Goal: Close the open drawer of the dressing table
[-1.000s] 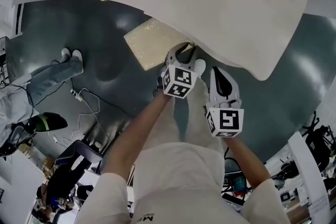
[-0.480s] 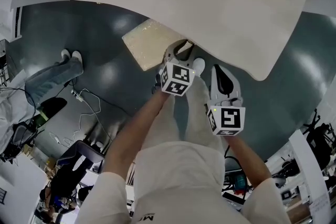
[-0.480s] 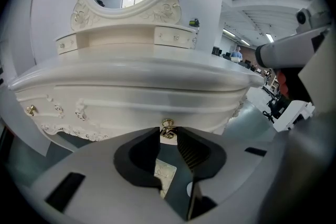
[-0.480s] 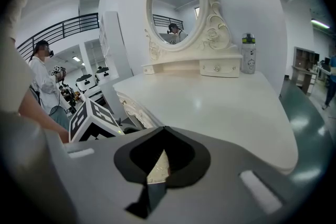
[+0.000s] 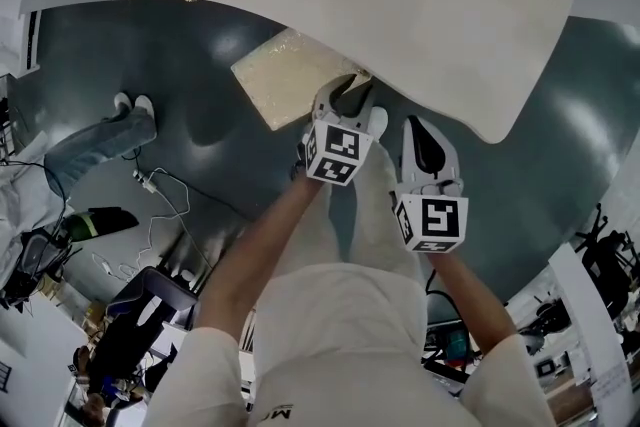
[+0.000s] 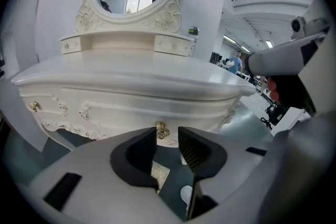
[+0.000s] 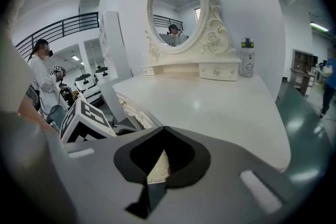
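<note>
The white dressing table (image 5: 400,5) fills the top of the head view. In the left gripper view its carved front (image 6: 131,107) looks flush, with the drawer's gold knob (image 6: 161,129) right at the jaw tips. My left gripper (image 5: 350,87) (image 6: 167,134) sits under the table's front edge. Its jaws are opening, and the knob shows in the gap without either pad pressing on it. My right gripper (image 5: 420,127) (image 7: 164,128) hangs just to the right, short of the table edge, shut on nothing.
A cream, gold-flecked stool top (image 5: 280,75) sits half under the table, left of my left gripper. A bottle (image 7: 247,57) stands by the oval mirror (image 7: 176,5). A person's legs (image 5: 100,140) and loose cables (image 5: 165,190) are on the grey floor at the left.
Both grippers keep their places at the table's front edge. A dark shoe at the left edge of the floor has shifted.
</note>
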`<state>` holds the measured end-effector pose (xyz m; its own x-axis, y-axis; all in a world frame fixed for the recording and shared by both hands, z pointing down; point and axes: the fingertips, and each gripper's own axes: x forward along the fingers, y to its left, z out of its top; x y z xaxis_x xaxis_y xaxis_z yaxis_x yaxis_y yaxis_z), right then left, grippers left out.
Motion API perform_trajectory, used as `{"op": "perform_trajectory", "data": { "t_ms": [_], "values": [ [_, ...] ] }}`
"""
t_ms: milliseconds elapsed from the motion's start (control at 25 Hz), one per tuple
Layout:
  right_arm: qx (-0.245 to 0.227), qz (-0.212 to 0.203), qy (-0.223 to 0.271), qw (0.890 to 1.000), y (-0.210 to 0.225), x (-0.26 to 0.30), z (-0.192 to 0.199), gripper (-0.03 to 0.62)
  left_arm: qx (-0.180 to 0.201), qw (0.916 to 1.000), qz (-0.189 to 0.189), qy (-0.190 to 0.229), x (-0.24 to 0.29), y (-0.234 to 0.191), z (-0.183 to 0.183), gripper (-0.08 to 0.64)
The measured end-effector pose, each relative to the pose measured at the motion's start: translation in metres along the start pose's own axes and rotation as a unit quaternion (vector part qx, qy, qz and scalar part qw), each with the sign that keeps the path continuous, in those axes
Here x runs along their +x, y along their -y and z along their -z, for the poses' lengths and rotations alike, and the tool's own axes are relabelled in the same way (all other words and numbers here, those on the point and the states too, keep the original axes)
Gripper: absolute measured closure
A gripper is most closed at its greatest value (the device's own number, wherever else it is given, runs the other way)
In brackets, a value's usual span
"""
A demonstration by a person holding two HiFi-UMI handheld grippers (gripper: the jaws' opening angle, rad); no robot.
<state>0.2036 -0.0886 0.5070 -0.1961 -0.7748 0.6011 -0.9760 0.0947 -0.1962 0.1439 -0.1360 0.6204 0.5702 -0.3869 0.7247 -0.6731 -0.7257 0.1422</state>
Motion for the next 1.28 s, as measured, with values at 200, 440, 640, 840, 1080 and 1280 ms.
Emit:
{"op": "perform_trajectory", "data": {
  "t_ms": [200, 440, 640, 840, 1080, 1280],
  "values": [
    [0.003, 0.003, 0.009, 1.000, -0.012, -0.010, -0.003, 0.591, -0.008, 0.9998, 0.004, 0.015, -0.025, 0.012, -0.002, 0.445],
    [-0.008, 0.004, 0.022, 1.000, -0.024, -0.025, -0.014, 0.591, -0.016, 0.9987, -0.011, 0.048, -0.068, 0.013, -0.024, 0.537],
    [-0.022, 0.002, 0.035, 0.999, -0.039, -0.037, -0.029, 0.591, -0.028, 0.9979, -0.018, 0.055, -0.109, 0.006, -0.038, 0.549],
    [-0.035, -0.003, 0.050, 0.998, -0.064, -0.056, -0.043, 0.592, -0.039, 0.9963, -0.011, 0.076, -0.155, 0.008, -0.047, 0.551],
    [-0.052, -0.014, 0.070, 0.996, -0.089, -0.083, -0.064, 0.592, -0.051, 0.9942, -0.007, 0.094, -0.207, 0.018, -0.055, 0.551],
    [-0.073, -0.039, 0.077, 0.994, -0.118, -0.103, -0.096, 0.592, -0.039, 0.9921, -0.003, 0.119, -0.255, 0.022, -0.072, 0.551]
  ]
}}
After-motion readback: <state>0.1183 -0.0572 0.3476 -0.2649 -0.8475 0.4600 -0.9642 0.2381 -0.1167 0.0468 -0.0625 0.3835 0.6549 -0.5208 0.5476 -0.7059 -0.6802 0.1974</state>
